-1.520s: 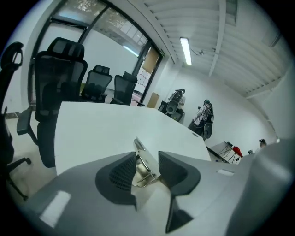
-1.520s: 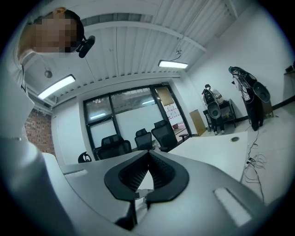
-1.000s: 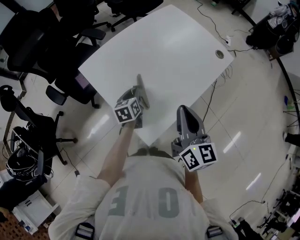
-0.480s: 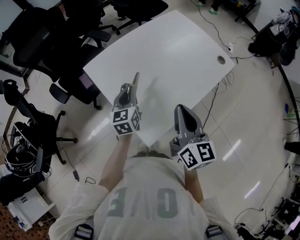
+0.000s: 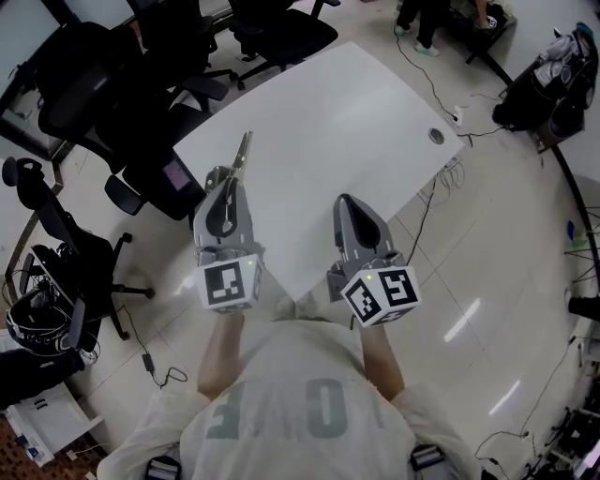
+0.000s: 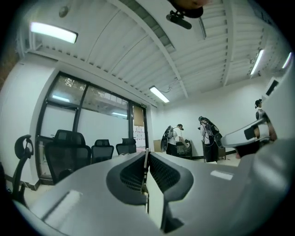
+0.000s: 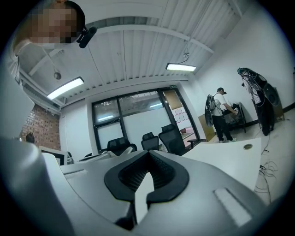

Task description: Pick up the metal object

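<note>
The metal object [image 5: 243, 152] is a thin flat strip. It sticks out forward from my left gripper [image 5: 232, 180], which is shut on it and holds it above the left edge of the white table [image 5: 347, 122]. In the left gripper view the metal strip [image 6: 146, 167] shows edge-on, pinched between the two pads of the left gripper [image 6: 146, 156]. My right gripper [image 5: 349, 208] hovers over the table's near corner. In the right gripper view its tips [image 7: 148, 153] meet with nothing between them.
Black office chairs [image 5: 103, 84] crowd the floor left of the table, and another chair [image 5: 281, 28] stands at its far side. A round cable grommet [image 5: 436, 136] sits near the table's right corner. Cables [image 5: 427, 66] trail on the floor beyond. People [image 6: 177, 138] stand far off.
The left gripper closed on the strip that lay on the table, lifted it, and moved left and back toward the body. The right gripper shifted slightly left.
</note>
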Motion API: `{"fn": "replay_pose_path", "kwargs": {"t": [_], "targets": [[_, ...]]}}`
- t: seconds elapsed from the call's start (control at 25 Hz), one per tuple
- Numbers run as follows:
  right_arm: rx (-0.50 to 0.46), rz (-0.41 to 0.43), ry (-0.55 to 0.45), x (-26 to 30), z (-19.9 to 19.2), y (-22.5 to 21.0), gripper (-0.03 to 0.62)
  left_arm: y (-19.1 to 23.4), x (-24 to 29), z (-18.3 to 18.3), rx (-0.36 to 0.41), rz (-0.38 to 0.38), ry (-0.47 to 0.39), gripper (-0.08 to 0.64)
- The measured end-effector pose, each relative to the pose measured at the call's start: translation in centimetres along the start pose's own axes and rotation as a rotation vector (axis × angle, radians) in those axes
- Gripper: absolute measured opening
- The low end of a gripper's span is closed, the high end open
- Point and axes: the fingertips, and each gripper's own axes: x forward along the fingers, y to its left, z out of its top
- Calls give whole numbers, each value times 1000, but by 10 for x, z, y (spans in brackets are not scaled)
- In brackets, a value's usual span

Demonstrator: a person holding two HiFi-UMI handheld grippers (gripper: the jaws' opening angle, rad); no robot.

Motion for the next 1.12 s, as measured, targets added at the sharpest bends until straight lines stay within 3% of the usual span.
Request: {"fn": "replay_pose_path", "kwargs": {"t": [0.24,0.64,1.12], "targets": [[35,-4,34,-6,-15,3,12,7,-15,17,3,29,-51,18],[35,-4,41,-5,-24,13,12,13,-30,22,-4,7,-87,18],[50,-57,41,-23,-32,38,12,34,-54,15,16,-40,-65,18]]}}
